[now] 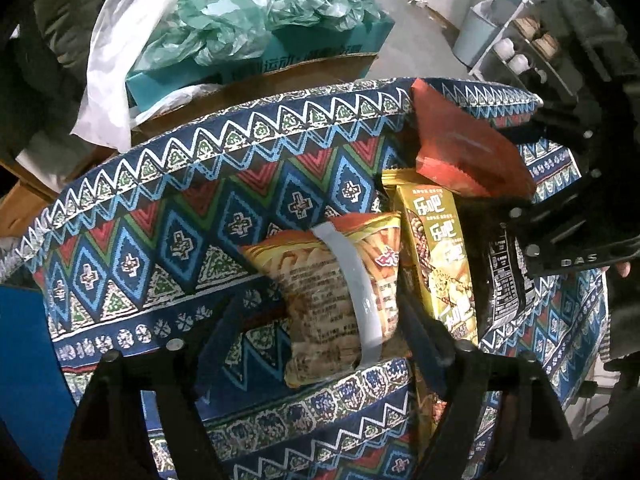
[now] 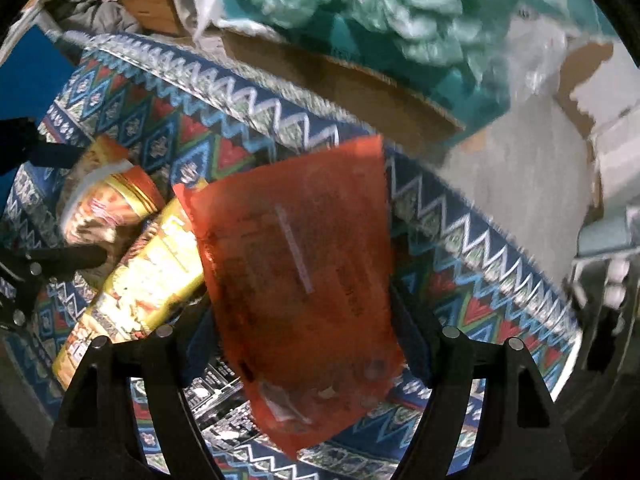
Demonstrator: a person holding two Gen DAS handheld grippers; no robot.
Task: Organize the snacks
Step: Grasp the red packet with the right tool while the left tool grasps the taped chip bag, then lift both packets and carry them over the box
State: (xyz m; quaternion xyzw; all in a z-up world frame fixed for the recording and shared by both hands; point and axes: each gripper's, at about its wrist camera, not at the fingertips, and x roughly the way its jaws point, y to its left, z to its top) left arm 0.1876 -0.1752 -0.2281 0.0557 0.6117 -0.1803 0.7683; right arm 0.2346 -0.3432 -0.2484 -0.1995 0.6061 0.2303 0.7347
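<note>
A fabric basket point(image 1: 240, 128) with a blue, red and white zigzag pattern holds several snack packets. My left gripper point(image 1: 320, 312) points down into it and stands open around a tan packet point(image 1: 320, 280) with a grey strip. Its right finger is at the packet's edge, with a gap on the left side. Beside that packet stand a yellow packet point(image 1: 436, 260) and a black one point(image 1: 504, 280). My right gripper point(image 2: 304, 320) is shut on a red packet point(image 2: 304, 248), held over the basket's point(image 2: 480, 248) far right side above the yellow packet point(image 2: 148, 272).
Behind the basket, a cardboard box point(image 1: 280, 76) carries a teal carton and crumpled green plastic bags point(image 1: 260, 12). A white plastic bag point(image 1: 120, 60) hangs at the left. A white shelf with cups point(image 1: 520, 56) and a pale bin point(image 1: 476, 36) stand at the far right.
</note>
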